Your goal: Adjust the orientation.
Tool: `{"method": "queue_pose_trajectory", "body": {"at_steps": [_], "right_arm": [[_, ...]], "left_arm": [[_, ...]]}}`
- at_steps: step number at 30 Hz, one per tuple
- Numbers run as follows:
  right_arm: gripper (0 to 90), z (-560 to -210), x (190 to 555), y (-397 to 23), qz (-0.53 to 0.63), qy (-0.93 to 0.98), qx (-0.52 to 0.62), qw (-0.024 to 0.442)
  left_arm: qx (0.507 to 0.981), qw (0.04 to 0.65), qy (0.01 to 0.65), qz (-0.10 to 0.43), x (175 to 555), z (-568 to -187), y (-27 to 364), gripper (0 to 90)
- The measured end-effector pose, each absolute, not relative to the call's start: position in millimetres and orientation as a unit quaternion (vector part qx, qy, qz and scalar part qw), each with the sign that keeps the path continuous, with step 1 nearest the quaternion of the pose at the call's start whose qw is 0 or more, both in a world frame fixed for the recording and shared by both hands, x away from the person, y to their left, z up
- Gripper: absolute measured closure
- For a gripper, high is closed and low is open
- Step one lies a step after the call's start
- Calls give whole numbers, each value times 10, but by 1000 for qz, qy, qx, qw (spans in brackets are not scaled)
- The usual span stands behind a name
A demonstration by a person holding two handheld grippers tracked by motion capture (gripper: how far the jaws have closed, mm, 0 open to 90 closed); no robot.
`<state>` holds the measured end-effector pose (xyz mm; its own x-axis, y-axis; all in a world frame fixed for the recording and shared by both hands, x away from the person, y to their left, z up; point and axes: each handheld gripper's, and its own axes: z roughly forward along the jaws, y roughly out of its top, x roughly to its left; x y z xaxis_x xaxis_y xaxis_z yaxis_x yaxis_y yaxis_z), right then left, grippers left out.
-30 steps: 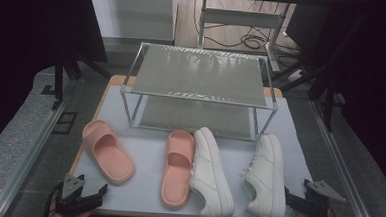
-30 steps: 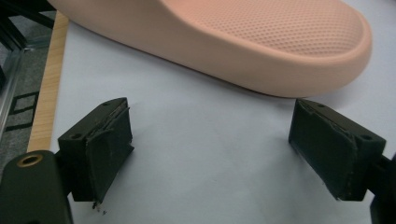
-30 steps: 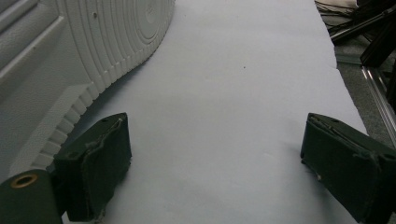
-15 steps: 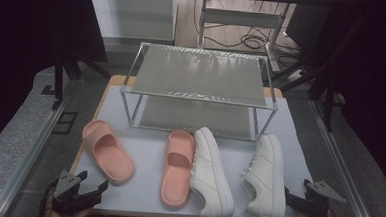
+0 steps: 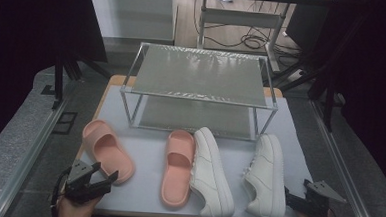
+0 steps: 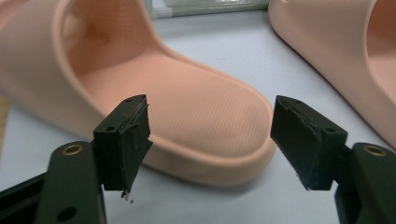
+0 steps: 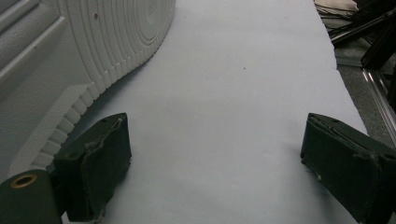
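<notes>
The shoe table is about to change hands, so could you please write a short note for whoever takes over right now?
Left gripper: open, jaws either side of the heel of the left pink slipper, not touching it.
Right gripper: open, nothing held, low over the white mat beside the right white sneaker.
Also on the mat: the second pink slipper and the left white sneaker, side by side.
The two-tier rack behind them holds no shoes.
Done: nothing placed. Left: presumably all four shoes.
</notes>
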<state>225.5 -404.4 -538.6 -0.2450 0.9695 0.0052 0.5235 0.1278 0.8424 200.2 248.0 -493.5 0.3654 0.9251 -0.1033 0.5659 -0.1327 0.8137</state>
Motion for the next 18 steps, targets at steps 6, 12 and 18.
{"method": "queue_pose_trajectory", "body": {"at_steps": [6, 12, 18], "right_arm": [[82, -5386, 2255, -4044, 380, 691, 540, 293], [83, -5386, 2254, -4044, 380, 691, 540, 293], [83, -5386, 2254, -4044, 380, 691, 540, 293]], "left_arm": [[729, 396, 514, 218, 2179, -4889, 2363, 323], [725, 394, 523, 213, 2335, -4872, 2313, 358], [722, 389, 532, 211, 2453, -4853, 2288, 395]]}}
